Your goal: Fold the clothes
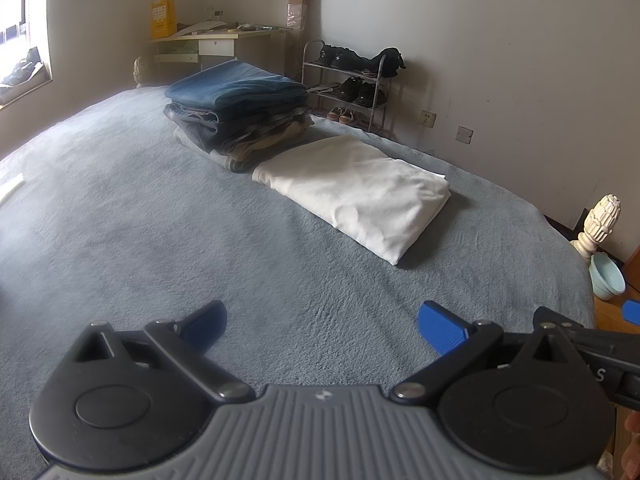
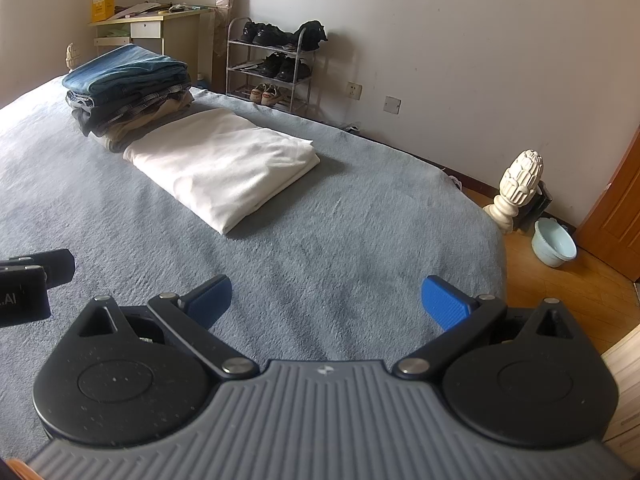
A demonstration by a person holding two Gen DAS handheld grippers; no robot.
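While both my left tool (image 1: 322,322) and my right tool (image 2: 326,298) gape wide and empty above the fuzzy grey-blue bed (image 1: 120,220), a smooth white cloth (image 1: 356,192) lies folded into a flat rectangle, touching a stack of folded clothes (image 1: 240,116) topped with denim.

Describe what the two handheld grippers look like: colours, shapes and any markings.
Both look alike. The left gripper and right gripper each have a grey ribbed body with a small pale logo, two round black discs at the sides, black link arms with silver rivets, and blue textured pads on the fingers. White lettering shows on each gripper's black side block, seen from the other camera. No sleeves or cables show.
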